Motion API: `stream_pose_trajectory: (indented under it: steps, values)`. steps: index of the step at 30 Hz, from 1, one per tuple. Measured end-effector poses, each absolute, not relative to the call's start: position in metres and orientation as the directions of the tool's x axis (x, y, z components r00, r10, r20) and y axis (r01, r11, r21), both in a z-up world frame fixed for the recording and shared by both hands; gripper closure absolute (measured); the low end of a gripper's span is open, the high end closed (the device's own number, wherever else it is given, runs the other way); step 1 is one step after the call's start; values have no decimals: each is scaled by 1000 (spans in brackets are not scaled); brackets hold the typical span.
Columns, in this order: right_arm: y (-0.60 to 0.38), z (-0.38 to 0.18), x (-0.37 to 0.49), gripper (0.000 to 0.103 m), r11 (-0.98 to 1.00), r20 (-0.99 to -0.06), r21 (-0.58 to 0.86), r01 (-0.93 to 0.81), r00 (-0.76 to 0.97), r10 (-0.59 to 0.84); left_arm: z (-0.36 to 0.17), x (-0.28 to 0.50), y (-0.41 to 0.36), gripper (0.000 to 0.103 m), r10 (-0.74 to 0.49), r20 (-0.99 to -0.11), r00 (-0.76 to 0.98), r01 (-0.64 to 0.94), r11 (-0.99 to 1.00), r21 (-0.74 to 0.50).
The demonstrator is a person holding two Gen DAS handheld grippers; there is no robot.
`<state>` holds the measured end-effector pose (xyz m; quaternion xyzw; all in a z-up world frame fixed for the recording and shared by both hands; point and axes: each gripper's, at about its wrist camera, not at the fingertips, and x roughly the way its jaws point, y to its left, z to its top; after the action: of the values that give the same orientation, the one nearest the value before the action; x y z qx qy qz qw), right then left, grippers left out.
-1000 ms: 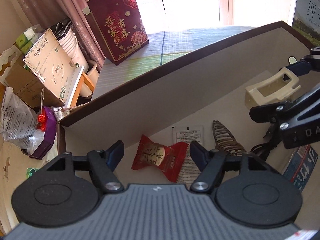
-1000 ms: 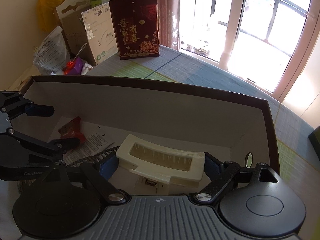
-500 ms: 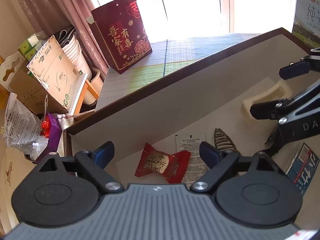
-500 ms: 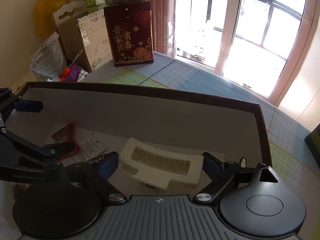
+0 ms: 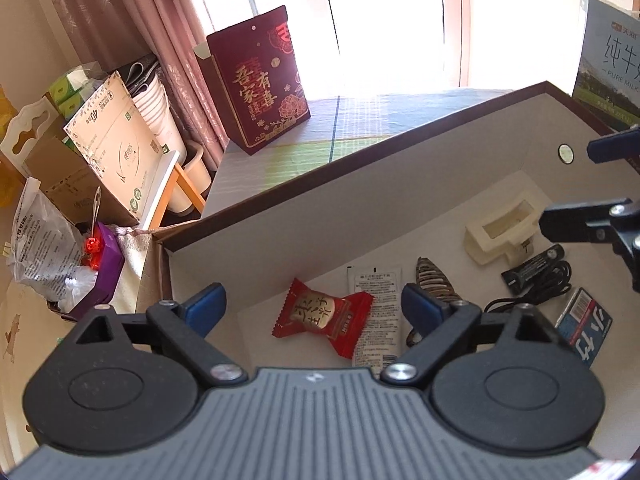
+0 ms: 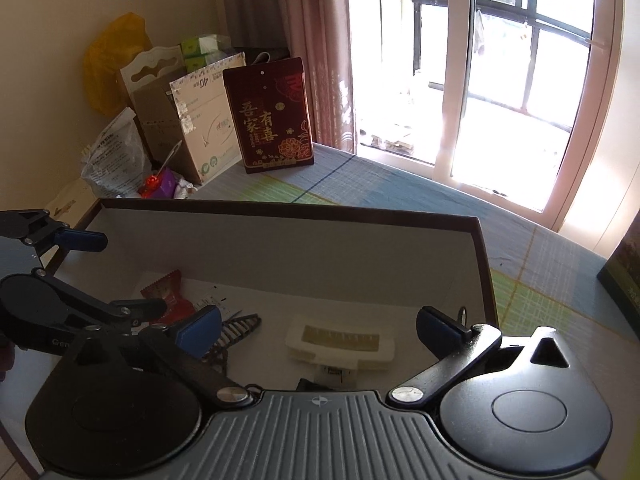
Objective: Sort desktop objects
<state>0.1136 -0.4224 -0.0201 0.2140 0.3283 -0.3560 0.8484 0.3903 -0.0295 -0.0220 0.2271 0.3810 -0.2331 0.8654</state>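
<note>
Presently both grippers hang over an open box (image 5: 360,168) with a dark brown rim and pale grey inner walls, standing on a checked tablecloth (image 6: 400,188).

Left gripper (image 5: 312,306): its jaws have just been opening and now stand wide apart, holding nothing. A red candy wrapper (image 5: 322,318) lies flat on the box floor between the blue pads, touching neither. At the wrapper's 3 o'clock lies a white printed sachet (image 5: 378,308), its left edge under the wrapper. At the sachet's 2 o'clock lies a brown striped hair clip (image 5: 434,280).

Right gripper (image 6: 320,328): its jaws have likewise just been opening and stand at full spread, empty. A cream plastic holder (image 6: 340,344) rests on the box floor between the pads, clear of both. In the left wrist view the same holder (image 5: 502,232) sits at the hair clip's 2 o'clock, near the back wall.

Further contents, left wrist view: a black cable with its plug (image 5: 536,276) at the holder's 5 o'clock, and a blue printed packet (image 5: 584,324) at the cable's 5 o'clock. A small round silver piece (image 5: 565,153) is fixed on the right inner wall.

Outside the box, at 12 o'clock, a dark red gift box (image 6: 270,118) with gold characters stands upright on the cloth.
</note>
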Motion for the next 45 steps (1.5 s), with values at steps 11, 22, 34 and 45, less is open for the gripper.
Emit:
stream_pose_trajectory:
  steps: [11,22,34,45]
  values:
    - [-355,1,68,2,627,-655,170,760,563,-504,25,333,-4,4,-289,-691,662,531,832,161]
    - [-281,11,39,2,569,-646,147,809,514,-564,66,258,25,1,-313,-628,712,499,855,140]
    - [-215,38,10,2,549,-597,146,823,515,-615,76,177,49,1,-309,-652,693,490,865,110]
    - [-175,37,2,2,570,-610,129,811,518,-600,73,129,69,1,-281,-666,691,474,872,124]
